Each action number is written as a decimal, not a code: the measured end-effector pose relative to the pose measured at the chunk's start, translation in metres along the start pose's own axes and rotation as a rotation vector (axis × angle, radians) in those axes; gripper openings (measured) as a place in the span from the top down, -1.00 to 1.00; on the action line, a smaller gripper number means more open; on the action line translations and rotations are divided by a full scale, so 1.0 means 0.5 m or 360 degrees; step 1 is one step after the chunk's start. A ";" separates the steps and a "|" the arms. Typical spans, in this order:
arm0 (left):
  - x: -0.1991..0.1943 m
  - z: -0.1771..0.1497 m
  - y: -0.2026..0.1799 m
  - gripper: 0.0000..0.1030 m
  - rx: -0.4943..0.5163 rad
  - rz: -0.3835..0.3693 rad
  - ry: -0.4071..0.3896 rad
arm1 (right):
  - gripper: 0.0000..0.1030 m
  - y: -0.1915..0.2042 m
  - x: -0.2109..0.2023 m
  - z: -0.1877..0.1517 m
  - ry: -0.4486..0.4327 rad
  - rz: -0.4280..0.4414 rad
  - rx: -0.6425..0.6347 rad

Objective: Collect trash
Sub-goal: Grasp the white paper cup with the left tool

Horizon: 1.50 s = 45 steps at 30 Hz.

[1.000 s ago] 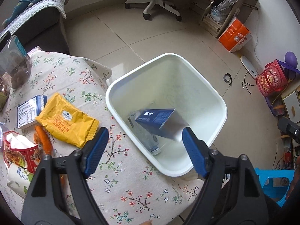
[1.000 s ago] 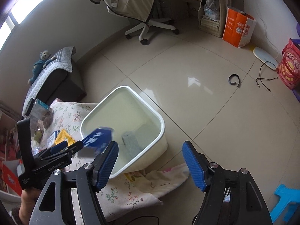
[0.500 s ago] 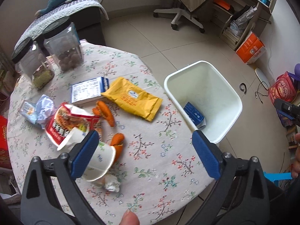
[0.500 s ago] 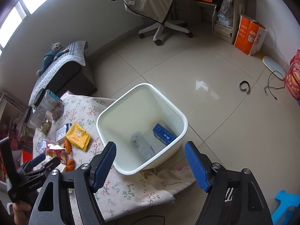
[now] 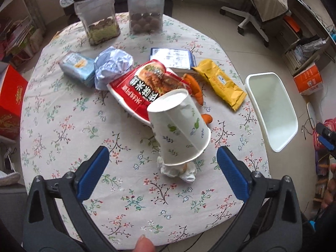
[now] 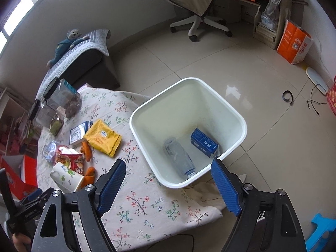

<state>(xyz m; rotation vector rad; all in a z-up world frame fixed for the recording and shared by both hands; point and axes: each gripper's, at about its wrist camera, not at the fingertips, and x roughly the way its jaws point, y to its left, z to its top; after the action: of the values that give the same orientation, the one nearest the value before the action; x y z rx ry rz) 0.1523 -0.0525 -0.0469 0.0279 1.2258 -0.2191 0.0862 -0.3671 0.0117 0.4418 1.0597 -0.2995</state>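
Left gripper [image 5: 161, 168] hovers wide open and empty above a tipped white paper cup with a leaf print [image 5: 179, 129] on the round table with the floral cloth [image 5: 63, 126].

The cup lies on its side, its mouth over a crumpled white tissue [image 5: 178, 171] and its base against a red foil snack bag [image 5: 147, 86] printed with large white Chinese characters. It looks light and thin-walled, so it would probably crush or skate under a hard pinch; a gentle hold across the middle of the wall seems best. The right gripper [image 6: 168, 185], its jaws opening with nothing between them, hangs over the white square plastic bin [image 6: 241, 121] beside the table, where a clear plastic bottle [image 6: 179, 159] and a blue carton [image 6: 203, 142] lie. A yellow snack packet [image 5: 219, 84] carries a small logo, too small to read.
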 end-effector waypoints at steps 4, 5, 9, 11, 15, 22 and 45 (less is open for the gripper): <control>0.017 -0.010 -0.004 -0.98 -0.0118 -0.0073 -0.0029 | -0.65 0.038 0.023 -0.008 0.0037 -0.0005 -0.0066; 0.022 -0.011 -0.012 -0.98 -0.0116 -0.0078 -0.0041 | -0.65 0.045 0.028 -0.009 0.0042 -0.0008 -0.0079; 0.050 -0.002 -0.020 -0.91 -0.0146 -0.0056 -0.0054 | -0.65 0.062 0.046 -0.014 0.0067 -0.0015 -0.0103; 0.064 0.002 -0.016 -0.85 -0.0177 -0.0055 -0.0043 | -0.65 0.067 0.055 -0.016 0.0082 -0.0017 -0.0099; 0.074 0.004 -0.003 -0.40 -0.0220 -0.0101 -0.0025 | -0.65 0.079 0.072 -0.019 0.0104 -0.0023 -0.0111; 0.032 -0.009 0.011 -0.04 -0.0157 -0.0253 -0.0016 | -0.65 0.122 0.089 -0.025 0.0107 -0.0052 -0.0228; 0.033 -0.002 0.079 -0.56 -0.0398 -0.0429 0.0032 | -0.65 0.256 0.146 -0.065 0.0159 -0.0115 -0.0564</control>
<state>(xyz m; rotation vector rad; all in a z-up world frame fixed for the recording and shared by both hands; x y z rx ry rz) 0.1640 -0.0161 -0.0663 -0.3544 1.2679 -0.2989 0.1513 -0.2413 -0.0402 0.1012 1.2006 -0.1494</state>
